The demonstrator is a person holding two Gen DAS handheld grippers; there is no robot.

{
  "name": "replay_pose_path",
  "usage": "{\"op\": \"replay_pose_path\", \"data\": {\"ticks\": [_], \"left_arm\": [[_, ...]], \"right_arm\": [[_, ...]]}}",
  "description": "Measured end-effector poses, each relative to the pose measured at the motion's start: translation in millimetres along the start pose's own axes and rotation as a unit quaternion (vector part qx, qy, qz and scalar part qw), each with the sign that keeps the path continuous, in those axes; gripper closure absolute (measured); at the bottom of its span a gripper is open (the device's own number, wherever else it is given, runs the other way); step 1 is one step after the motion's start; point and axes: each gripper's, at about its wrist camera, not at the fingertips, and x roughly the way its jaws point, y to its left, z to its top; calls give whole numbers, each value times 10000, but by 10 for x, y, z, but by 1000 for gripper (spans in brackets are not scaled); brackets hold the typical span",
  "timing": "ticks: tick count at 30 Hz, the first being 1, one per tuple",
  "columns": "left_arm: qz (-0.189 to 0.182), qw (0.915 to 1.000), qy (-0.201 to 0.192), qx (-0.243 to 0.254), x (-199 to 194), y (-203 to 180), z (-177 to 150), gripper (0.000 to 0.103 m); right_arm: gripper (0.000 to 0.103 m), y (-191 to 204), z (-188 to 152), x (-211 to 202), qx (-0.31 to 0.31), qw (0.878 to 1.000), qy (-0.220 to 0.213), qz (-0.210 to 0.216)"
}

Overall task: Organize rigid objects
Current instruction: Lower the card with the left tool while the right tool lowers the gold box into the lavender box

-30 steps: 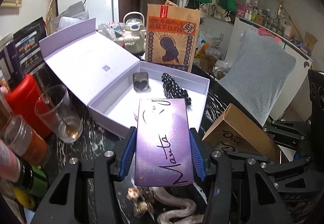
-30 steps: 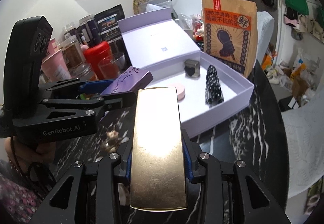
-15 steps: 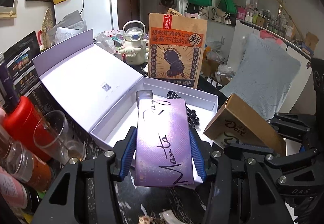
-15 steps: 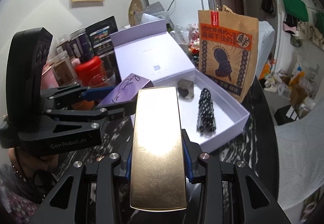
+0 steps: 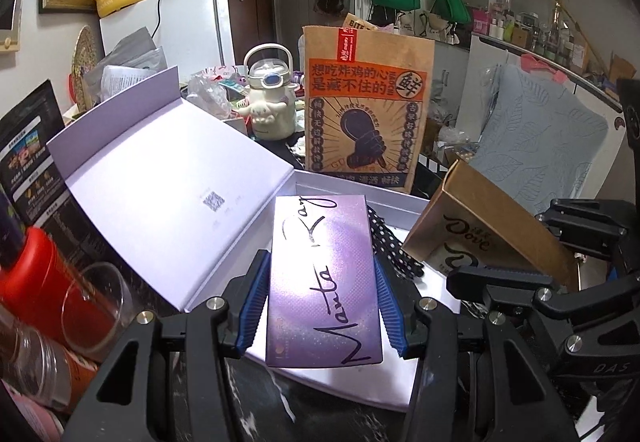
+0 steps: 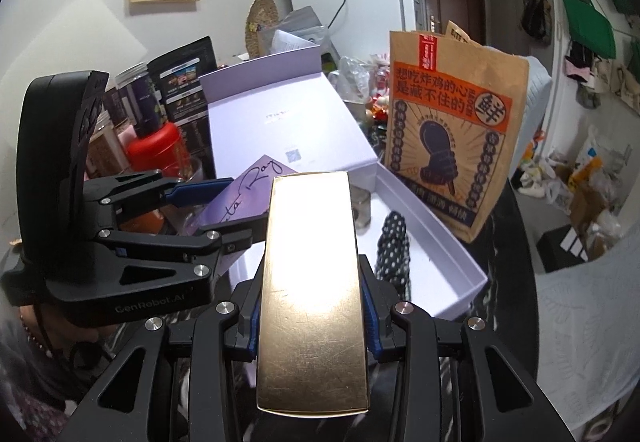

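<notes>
Each camera sits just behind its own gripper, looking forward and down along the fingers at close range. The left wrist view faces the open lilac box [image 5: 168, 182] and paper bag [image 5: 366, 110], the other gripper showing at its right edge. The right wrist view shares that box [image 6: 288, 122] and bag [image 6: 452, 130], seen from further right.

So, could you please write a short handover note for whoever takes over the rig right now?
Left gripper: shut on the purple box, held over the open lilac gift box.
Right gripper: shut on the gold Dove box, just short of the gift box's near edge.
Already in the gift box: polka-dot bundle and small heart cube.
Left: set both boxes inside, release.
</notes>
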Motion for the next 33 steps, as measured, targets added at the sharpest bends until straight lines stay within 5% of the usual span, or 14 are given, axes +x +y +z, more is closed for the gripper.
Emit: {"op": "replay_pose_path", "data": {"ticks": [17, 33], "left_arm": [[160, 9991, -290, 282, 228, 109, 377, 53], [68, 9995, 172, 243, 692, 228, 314, 53]], "right_arm": [[66, -133, 413, 303, -9, 9998, -204, -83], [66, -229, 393, 708, 220, 9997, 98, -55]]}}
